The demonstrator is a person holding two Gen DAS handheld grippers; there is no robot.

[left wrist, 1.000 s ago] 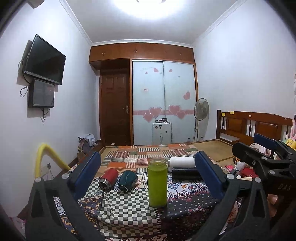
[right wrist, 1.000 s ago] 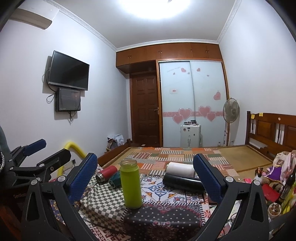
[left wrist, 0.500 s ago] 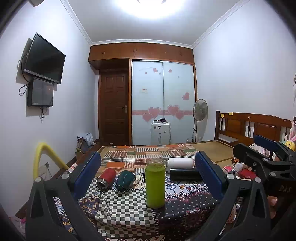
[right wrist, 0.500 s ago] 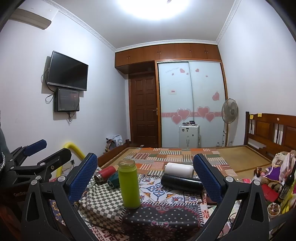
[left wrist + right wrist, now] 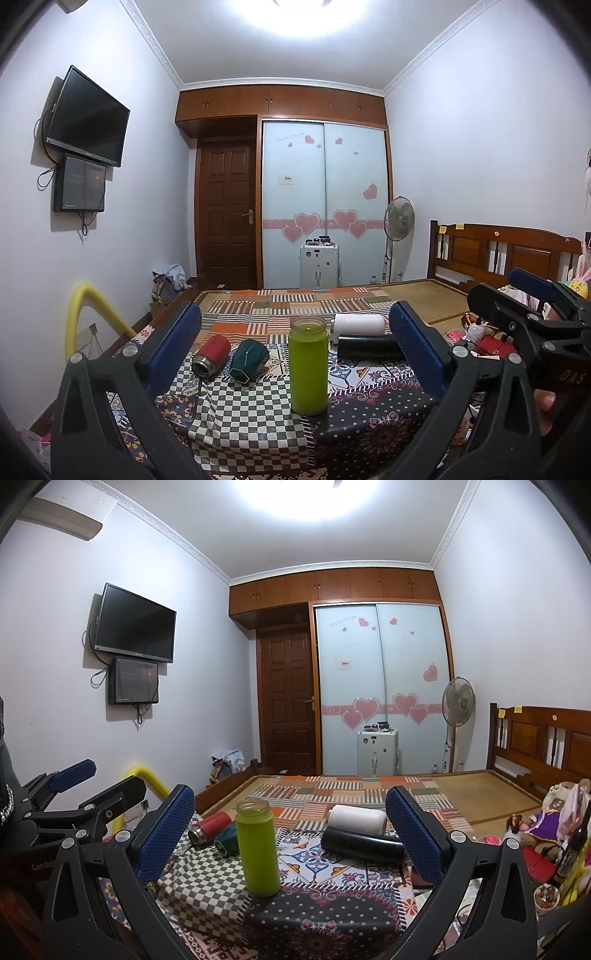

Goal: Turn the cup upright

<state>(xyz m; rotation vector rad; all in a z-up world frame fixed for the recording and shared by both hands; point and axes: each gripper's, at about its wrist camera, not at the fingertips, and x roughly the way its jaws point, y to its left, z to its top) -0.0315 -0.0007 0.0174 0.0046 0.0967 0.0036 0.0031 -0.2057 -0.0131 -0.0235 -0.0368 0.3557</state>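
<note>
A lime-green cup (image 5: 308, 369) stands upright on the patterned cloth (image 5: 243, 410); it also shows in the right wrist view (image 5: 257, 849). Lying on their sides are a red flask (image 5: 211, 356), a dark green cup (image 5: 249, 359), a black flask (image 5: 369, 347) and a white flask (image 5: 357, 324). My left gripper (image 5: 295, 343) is open and empty, held back from the green cup. My right gripper (image 5: 290, 830) is open and empty, also back from it. Each gripper shows at the edge of the other's view: the right one (image 5: 532, 314), the left one (image 5: 92, 790).
A bed with a patchwork cover (image 5: 306, 306) lies behind the table, with a wooden headboard (image 5: 498, 254) at right. Toys and bottles (image 5: 554, 834) crowd the right side. A yellow padded rail (image 5: 79, 321) stands at left. Wardrobe, fan and door are far back.
Both views have tilted slightly upward and drawn back a little, so the cups sit lower in frame. The cups have not moved. Both grippers stay open.
</note>
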